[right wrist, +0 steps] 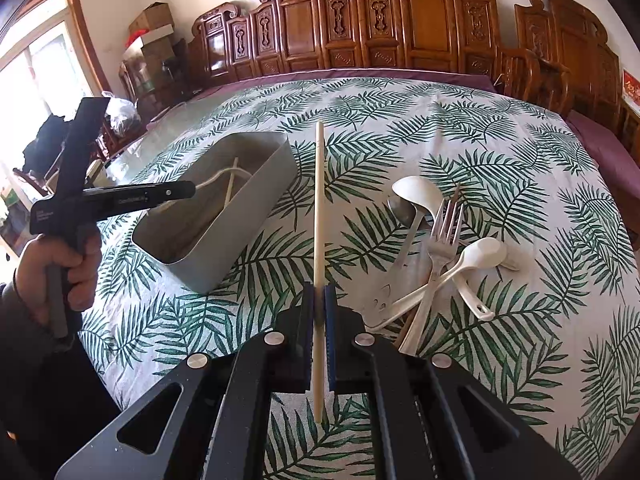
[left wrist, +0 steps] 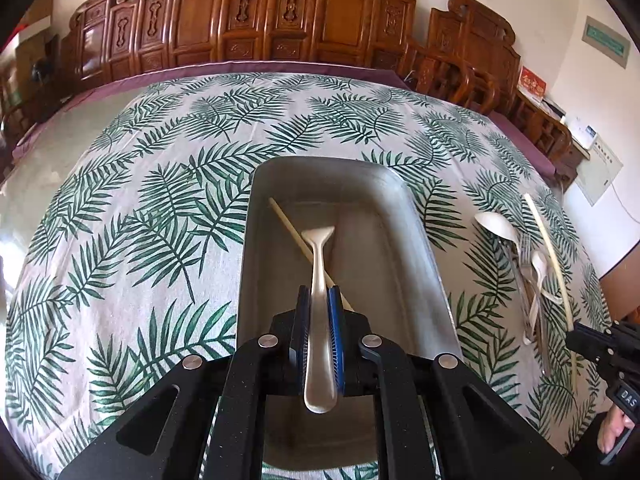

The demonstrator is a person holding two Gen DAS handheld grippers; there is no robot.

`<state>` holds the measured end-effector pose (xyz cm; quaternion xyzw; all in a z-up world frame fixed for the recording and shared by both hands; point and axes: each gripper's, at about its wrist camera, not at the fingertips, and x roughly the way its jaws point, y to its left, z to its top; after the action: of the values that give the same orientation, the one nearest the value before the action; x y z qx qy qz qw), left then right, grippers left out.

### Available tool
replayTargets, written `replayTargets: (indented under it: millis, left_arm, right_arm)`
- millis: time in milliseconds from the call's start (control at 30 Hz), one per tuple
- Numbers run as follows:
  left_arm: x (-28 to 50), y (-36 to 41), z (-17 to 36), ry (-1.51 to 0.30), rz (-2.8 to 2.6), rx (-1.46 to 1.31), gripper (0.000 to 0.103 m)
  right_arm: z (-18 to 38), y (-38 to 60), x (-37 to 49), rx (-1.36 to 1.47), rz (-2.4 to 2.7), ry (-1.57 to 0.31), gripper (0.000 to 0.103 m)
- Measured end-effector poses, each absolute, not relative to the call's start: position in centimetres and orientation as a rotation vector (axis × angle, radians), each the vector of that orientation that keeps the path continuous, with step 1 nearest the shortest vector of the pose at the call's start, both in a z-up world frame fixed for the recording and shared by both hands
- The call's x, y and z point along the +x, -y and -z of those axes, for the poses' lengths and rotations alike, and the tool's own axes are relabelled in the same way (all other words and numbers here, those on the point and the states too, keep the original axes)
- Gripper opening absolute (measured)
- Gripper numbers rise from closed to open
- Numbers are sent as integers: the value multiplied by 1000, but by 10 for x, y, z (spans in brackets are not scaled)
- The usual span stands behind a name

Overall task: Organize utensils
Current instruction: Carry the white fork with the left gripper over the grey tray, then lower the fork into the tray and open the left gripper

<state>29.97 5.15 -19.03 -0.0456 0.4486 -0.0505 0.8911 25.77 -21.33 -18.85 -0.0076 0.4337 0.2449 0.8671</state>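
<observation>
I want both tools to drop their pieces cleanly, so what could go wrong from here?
The white spoon in the left gripper hangs over the gray bin and could land across the chopstick already inside. The right gripper pinches its chopstick near one end, so the long free end might swing or slip.

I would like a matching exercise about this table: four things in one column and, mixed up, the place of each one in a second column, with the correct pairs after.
Things
1. white utensil
2. long chopstick
3. metal fork
4. second chopstick

Places
A. lying in the grey bin
B. clamped in the right gripper
C. clamped in the left gripper, above the bin
D. in the loose pile on the leaf-print tablecloth

Pairs: 1-C, 2-B, 3-D, 4-A
</observation>
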Motion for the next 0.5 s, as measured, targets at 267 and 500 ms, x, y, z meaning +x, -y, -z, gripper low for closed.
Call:
replayTargets:
  millis: [267, 500]
  left_arm:
    - [301, -55, 190, -935, 101, -103, 18]
    - [292, -68, 173, -875, 84, -115, 61]
  right_arm:
    - [185, 206, 257, -16, -518, -906, 6]
    - [177, 169, 259, -34, -580, -907, 6]
